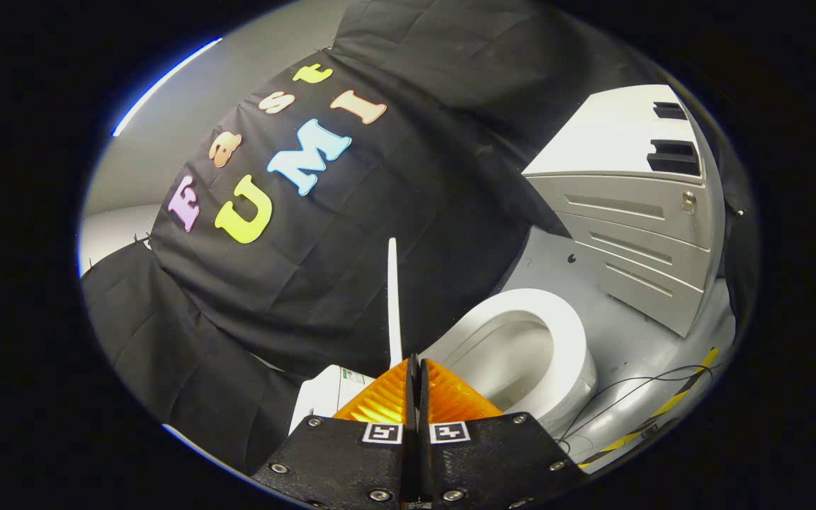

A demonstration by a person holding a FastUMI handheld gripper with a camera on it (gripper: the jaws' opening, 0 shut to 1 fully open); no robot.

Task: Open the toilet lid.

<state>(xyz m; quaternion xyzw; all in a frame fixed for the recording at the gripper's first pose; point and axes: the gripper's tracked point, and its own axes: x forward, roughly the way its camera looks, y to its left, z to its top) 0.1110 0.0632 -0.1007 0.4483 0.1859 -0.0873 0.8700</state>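
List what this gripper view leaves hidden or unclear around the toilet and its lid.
- Lid: seen edge-on as a thin strip between the gripper's closed fingers; its faces can't be made out.
- Lid hinge and toilet tank: mostly covered by the fingers.
- Toilet bowl's near rim: hidden behind the fingers.
- Cabinet's far side: cut off by the view's edge.

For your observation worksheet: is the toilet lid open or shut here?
Open. The lid stands edge-on, pinched in the shut gripper, and the seat ring and bowl lie uncovered beside it.
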